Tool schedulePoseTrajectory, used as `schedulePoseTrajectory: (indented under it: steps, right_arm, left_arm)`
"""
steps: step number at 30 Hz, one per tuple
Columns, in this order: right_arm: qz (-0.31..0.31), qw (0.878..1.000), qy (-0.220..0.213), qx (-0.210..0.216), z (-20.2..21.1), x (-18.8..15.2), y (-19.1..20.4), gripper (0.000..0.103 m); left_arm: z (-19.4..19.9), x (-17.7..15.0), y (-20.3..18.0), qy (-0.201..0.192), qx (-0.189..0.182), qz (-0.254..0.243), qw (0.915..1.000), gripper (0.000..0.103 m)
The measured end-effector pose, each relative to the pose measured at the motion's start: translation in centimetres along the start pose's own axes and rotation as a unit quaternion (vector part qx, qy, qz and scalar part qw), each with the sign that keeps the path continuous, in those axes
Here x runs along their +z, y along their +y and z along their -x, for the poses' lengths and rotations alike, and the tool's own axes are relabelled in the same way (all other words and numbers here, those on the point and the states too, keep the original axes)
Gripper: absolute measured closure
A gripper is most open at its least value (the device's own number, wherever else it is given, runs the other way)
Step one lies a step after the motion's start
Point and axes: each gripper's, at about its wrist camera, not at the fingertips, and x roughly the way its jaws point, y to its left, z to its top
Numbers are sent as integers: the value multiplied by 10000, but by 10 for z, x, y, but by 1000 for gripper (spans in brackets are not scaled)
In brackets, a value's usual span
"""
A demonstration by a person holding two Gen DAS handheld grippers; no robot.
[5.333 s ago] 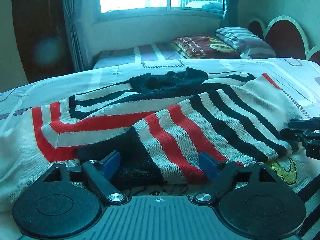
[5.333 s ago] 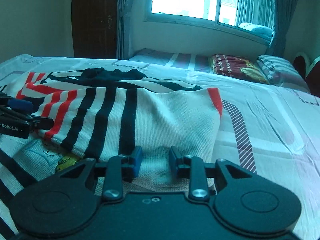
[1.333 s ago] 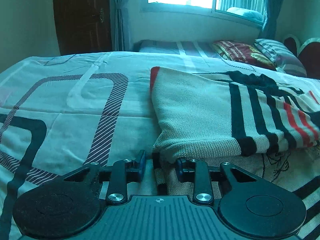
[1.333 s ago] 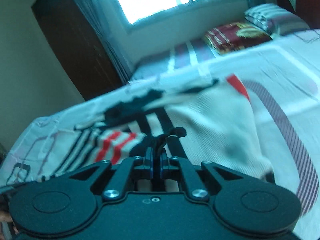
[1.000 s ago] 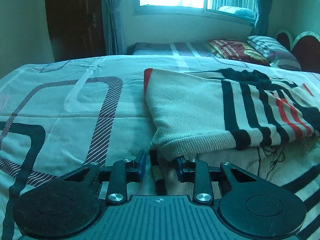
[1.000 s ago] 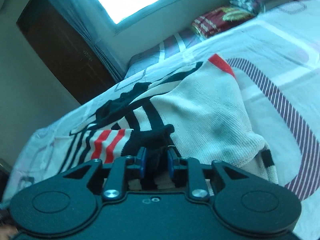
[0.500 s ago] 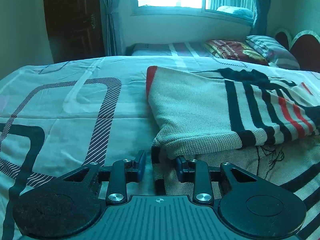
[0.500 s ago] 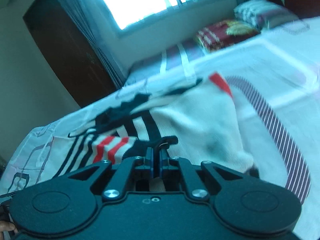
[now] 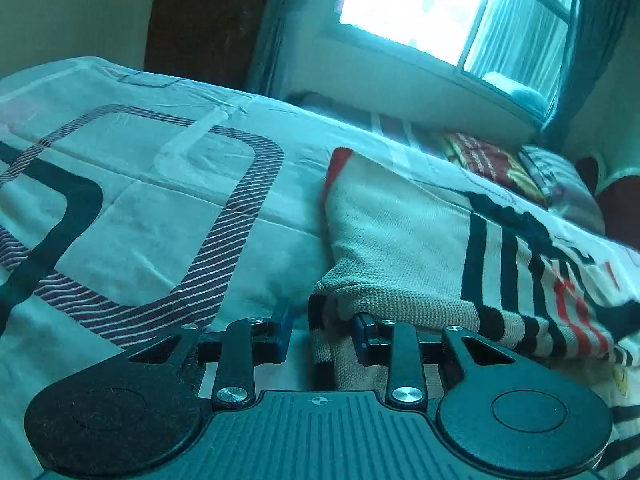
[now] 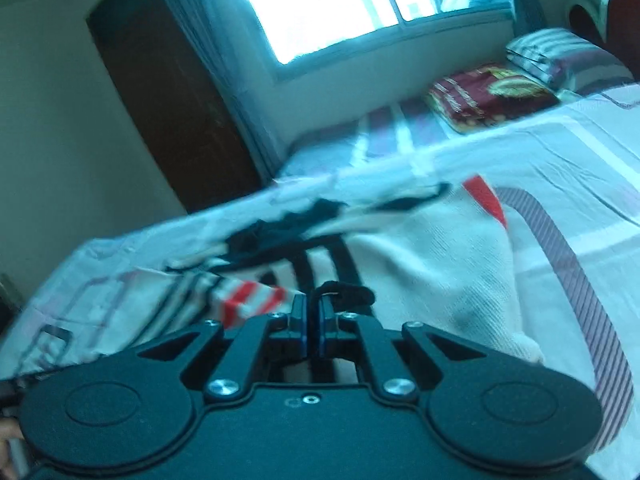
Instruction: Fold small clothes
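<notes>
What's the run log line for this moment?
left claw: open around sweater hem | right claw: shut on dark cuff | sweater part-folded on bed

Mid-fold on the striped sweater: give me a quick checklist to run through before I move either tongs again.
1. Right tongs pinching the sweater's dark cuff: ok, jaws closed on it.
2. Left tongs gripping the sweater: not ok, jaws apart, striped hem edge between them unpressed.
3. Folded sleeve lying flat: ok in left view.
4. Bedspread beside the sweater free for folding: ok.
5. Sweater's far side tidy: cannot tell, right view blurred.
</notes>
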Motion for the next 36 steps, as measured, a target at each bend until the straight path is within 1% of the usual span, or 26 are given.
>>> schedulePoseTrajectory:
  steps: [1,3,4,5,6,7,8,10,11,12,13,14,17,20,21,22,23,25,26,27,28,29,32,35,36]
  right_arm:
    - [-117,9997,173,-121,-5,-2,-5,97]
    - [-364,9989,281,-51,-7,-6,-15,96]
    - [-421,9987,288,-19,-5,-7,-17,90]
    - [-450,9986,272,-19,-2,-8,-19,81]
    - [-510,9984,242,-1,-1,-9,-21,76]
    - [-607,9979,231,60,0,-9,-24,75]
    - [-739,9968,255,146,-1,-11,-27,75]
    - [-971,9944,313,264,-6,-11,-32,76]
    - [-1052,9933,353,331,-9,-10,-34,80]
    - [-1083,9925,397,396,-11,-10,-34,86]
    - [-1041,9928,434,393,-14,-10,-32,90]
    - [-930,9941,442,342,-14,-9,-28,96]
    - [-602,9971,159,433,-3,-5,-17,97]
    - [-261,9991,-28,346,4,-5,-10,97]
    - [-162,9997,49,181,1,-7,-10,97]
    - [-121,9995,275,-15,-8,-10,-13,97]
    - [-108,9982,584,-113,-19,-12,-15,96]
    - [-114,9986,494,-115,-16,-12,-16,97]
    - [-119,9989,420,-189,-12,-11,-15,90]
    - [-104,9992,288,-269,-5,-10,-14,85]
    - [-52,9994,148,-301,2,-10,-13,85]
    - [16,9997,43,-252,9,-9,-11,86]
    - [414,9990,-68,-144,18,-7,2,87]
    - [956,9954,5,-106,11,-6,22,87]
    - [1062,9943,48,-107,7,-8,28,87]
  left_arm:
    - [2,1,-5,29,43,-139,9999,70]
    - [9,2,-12,-62,25,-417,9991,70]
    - [14,1,-17,-174,-14,-643,9978,68]
    - [18,1,-23,-284,24,-894,9956,54]
    - [21,1,-28,-400,121,-1145,9925,34]
    - [23,1,-33,-526,188,-1358,9892,31]
    - [24,0,-37,-648,237,-1543,9856,31]
    - [25,4,-42,-699,119,-1681,9832,31]
    - [22,5,-44,-638,79,-1696,9834,33]
    - [19,6,-44,-544,93,-1708,9838,54]
    - [13,7,-42,-417,124,-1670,9850,68]
    - [8,10,-39,-267,118,-1537,9877,73]
    - [4,9,-27,-291,102,-1103,9934,73]
    - [2,1,-23,-283,173,-1069,9937,73]
    - [0,-1,-24,-225,173,-1130,9932,73]
    - [-2,-4,-27,-212,203,-1290,9912,73]
    - [-2,-5,-31,-208,250,-1480,9885,73]
    - [1,-4,-32,-64,223,-1776,9838,73]
    - [5,-2,-31,9,190,-1900,9816,69]
    - [12,-1,-27,42,167,-1964,9804,53]
    - [23,0,-22,-23,90,-1930,9811,46]
    - [34,2,-17,-126,-32,-1838,9829,44]
    - [53,14,-20,-383,-270,-1615,9858,44]
    - [42,18,-41,-385,-534,-1479,9868,44]
    - [33,17,-48,-305,-605,-1452,9871,44]
